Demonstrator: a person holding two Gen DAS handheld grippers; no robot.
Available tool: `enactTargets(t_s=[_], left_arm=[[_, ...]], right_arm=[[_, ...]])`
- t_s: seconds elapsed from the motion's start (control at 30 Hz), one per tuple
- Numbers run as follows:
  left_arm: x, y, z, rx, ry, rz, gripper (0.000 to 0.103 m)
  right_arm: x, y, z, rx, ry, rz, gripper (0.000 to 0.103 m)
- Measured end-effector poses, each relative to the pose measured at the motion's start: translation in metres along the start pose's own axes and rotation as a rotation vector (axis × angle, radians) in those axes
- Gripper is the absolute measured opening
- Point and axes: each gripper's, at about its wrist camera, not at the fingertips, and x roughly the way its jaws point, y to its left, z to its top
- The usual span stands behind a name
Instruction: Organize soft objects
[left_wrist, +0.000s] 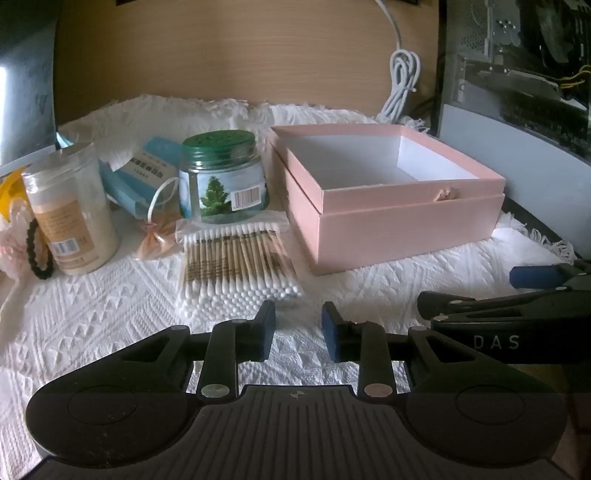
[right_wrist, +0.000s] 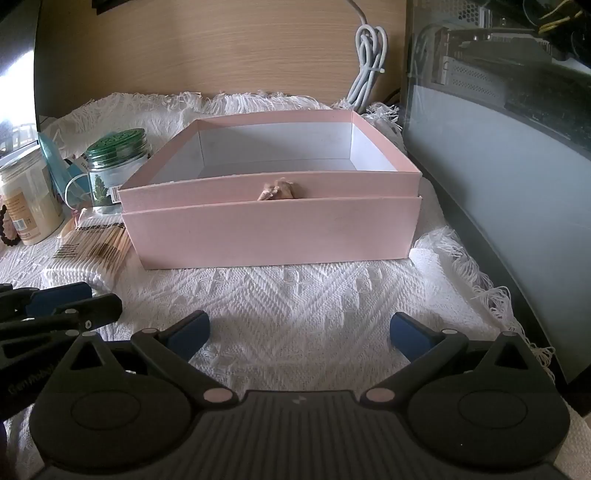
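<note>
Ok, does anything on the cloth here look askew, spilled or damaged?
Nothing spilled or broken. The one oddity: the pink box sits nested in its own lid or base, slightly offset, with a crumpled beige bit wedged between the two front walls. The cotton swab pack lies slightly angled.

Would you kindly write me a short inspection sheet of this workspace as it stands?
Surface: white textured cloth with a fringed edge.
Job's things: open pink box, nothing seen inside; pack of cotton swabs lying flat beside it; black hair tie at the far left.
Clutter: green-lidded jar, pale canister, blue carton, small orange pouch.
Grippers: left gripper empty, jaws partly open, near the swabs; right gripper empty, jaws wide, facing the box.
Cables: white cable bundled against the wooden panel.
Surroundings: computer case on the right.
</note>
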Motion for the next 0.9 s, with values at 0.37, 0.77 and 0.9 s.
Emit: enactTargets(t_s=[0.37,0.77,0.9], left_arm=[[-0.0007,-0.001,-0.0009,0.011,0.001,0.003,0.032],[-0.0002,-0.0006,-0.0007,0.019,0.003,0.004,0.032],[-0.0002,-0.0013,-0.0007,0.019,0.003,0.005,0.032]], right_arm=[[-0.0001,-0.0006,0.0004,-0.001,0.0,0.0,0.103],[-0.0001,-0.0006,0.0006,-0.001,0.0,0.0,0.103],[-0.0001,-0.0007,0.0006,-0.001,0.0,0.0,0.103]])
